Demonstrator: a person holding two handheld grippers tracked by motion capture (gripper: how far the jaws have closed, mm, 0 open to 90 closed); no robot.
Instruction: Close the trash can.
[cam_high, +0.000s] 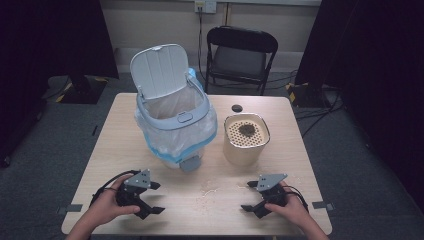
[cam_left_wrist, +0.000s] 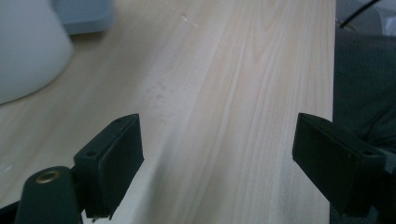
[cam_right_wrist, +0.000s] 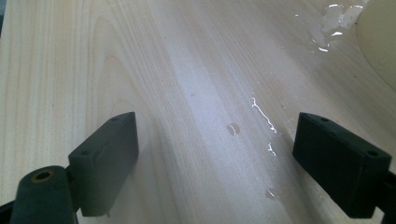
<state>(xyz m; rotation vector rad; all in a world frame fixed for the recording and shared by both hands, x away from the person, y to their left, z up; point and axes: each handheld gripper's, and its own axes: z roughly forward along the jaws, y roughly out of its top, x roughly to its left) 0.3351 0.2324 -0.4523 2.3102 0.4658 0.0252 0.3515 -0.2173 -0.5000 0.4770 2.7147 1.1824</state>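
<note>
A white pedal bin (cam_high: 175, 120) with its lid up and a clear bag liner stands at the table's middle left. To its right is a cream container (cam_high: 246, 137) with a perforated insert and a dark clump on top. My left gripper (cam_high: 157, 198) rests near the front left, open, with bare wood between its jaws (cam_left_wrist: 217, 154). My right gripper (cam_high: 247, 196) sits at the front right, open and holding nothing (cam_right_wrist: 217, 158). The two grippers point toward each other. The bin's base (cam_left_wrist: 28, 46) is in the left gripper view and the cream container (cam_right_wrist: 378, 42) in the right gripper view.
Water drops (cam_high: 212, 190) lie on the wooden table (cam_high: 300, 165) between the grippers, and also show as wet streaks (cam_right_wrist: 261, 114). A small black round piece (cam_high: 237, 108) lies behind the container. A black folding chair (cam_high: 240, 55) stands beyond the table's far edge.
</note>
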